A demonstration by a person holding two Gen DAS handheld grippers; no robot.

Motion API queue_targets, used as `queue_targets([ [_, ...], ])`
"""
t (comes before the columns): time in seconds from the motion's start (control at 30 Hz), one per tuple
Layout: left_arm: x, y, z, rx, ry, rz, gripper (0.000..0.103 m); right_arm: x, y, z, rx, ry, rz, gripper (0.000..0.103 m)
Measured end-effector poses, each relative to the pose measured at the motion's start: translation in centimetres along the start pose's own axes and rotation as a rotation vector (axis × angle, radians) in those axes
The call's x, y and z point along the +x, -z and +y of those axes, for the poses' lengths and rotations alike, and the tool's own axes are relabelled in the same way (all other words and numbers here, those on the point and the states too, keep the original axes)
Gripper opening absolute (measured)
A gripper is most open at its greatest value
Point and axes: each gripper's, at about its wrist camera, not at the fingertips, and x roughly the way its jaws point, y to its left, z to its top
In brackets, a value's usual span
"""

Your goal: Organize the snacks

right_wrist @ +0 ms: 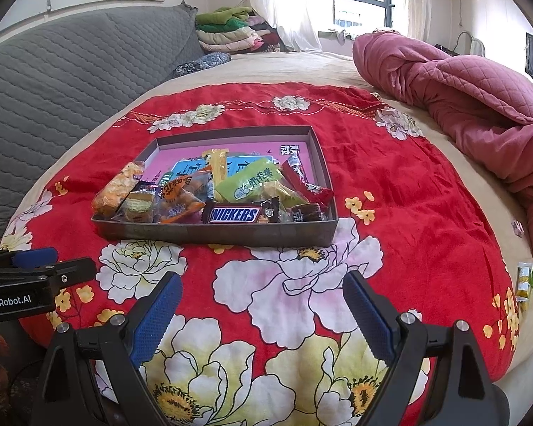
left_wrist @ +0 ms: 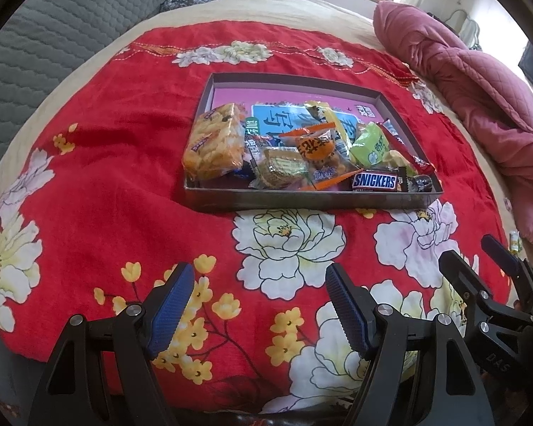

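Left wrist view: left gripper (left_wrist: pixel 259 305) jaws wide apart, nothing btwn them, over the red floral blanket (left_wrist: pixel 106 177). Shallow grey box (left_wrist: pixel 302 202) sits further off on the blanket w/ snacks piled at its near end: Snickers bar (left_wrist: pixel 375 181), biscuit pack (left_wrist: pixel 213 142), green packet (left_wrist: pixel 371 143)

Right wrist view: right gripper (right_wrist: pixel 263 305) jaws also spread wide, empty. Two small snack packets (right_wrist: pixel 527 280) lie at far right, well apart from the box (right_wrist: pixel 213 234)

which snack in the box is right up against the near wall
The Snickers bar: it lies flat along the box's near wall, its dark wrapper and white lettering facing the grippers. The light green packet sits further back.
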Motion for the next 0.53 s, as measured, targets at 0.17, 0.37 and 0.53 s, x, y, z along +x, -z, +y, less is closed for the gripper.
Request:
queue_targets([
  [0.17,0.6,0.1,-0.1,0.006,-0.015,0.012,0.077,0.1,0.0,-0.1,0.004,0.0,0.002,0.091],
  [0.37,1.4,0.1,0.2,0.009,-0.02,0.021,0.077,0.3,0.1,-0.3,0.017,-0.002,0.01,0.091],
  [0.53,1.9,-0.6,1.7,-0.031,-0.015,0.006,0.077,1.0,0.1,-0.8,0.044,-0.005,0.018,0.091],
])
